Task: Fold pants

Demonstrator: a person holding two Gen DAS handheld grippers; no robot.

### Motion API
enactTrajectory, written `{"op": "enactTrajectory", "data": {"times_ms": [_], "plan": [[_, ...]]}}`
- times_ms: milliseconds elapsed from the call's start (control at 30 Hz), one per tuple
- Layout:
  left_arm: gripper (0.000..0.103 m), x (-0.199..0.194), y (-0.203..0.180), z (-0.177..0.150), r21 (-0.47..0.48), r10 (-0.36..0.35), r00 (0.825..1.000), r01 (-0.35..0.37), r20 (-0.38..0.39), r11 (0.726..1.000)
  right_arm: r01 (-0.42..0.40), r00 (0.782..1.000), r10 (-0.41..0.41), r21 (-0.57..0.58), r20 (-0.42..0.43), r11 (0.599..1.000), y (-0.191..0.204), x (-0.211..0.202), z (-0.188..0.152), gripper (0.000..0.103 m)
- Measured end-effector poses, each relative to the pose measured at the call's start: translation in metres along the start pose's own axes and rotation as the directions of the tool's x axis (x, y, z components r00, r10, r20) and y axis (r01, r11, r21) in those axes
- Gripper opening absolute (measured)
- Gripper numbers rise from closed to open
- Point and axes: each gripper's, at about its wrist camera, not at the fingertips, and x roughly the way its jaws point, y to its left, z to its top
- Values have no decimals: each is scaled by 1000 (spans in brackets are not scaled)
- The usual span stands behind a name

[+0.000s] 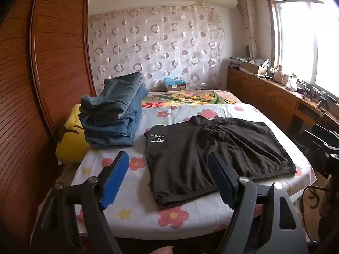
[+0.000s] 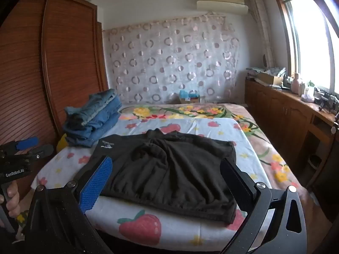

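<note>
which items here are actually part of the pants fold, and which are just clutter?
Job:
black pants, spread flat on the floral sheet
left claw, open, empty
right claw, open, empty

Lying about:
stack of folded jeans
yellow pillow
cardboard box by the curtain
sideboard clutter

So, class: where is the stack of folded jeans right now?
The stack of folded jeans sits on the bed's far-left part, beside the wardrobe, left of the black pants.
</note>
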Motion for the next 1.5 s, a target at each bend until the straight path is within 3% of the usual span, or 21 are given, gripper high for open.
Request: {"op": "enactTrajectory", "data": {"times_ms": [1500], "plan": [[77, -2, -1, 1, -8, -13, 1000, 13, 16, 1000, -2, 1000, 2, -11, -7, 1000, 8, -2, 3, 103]]}}
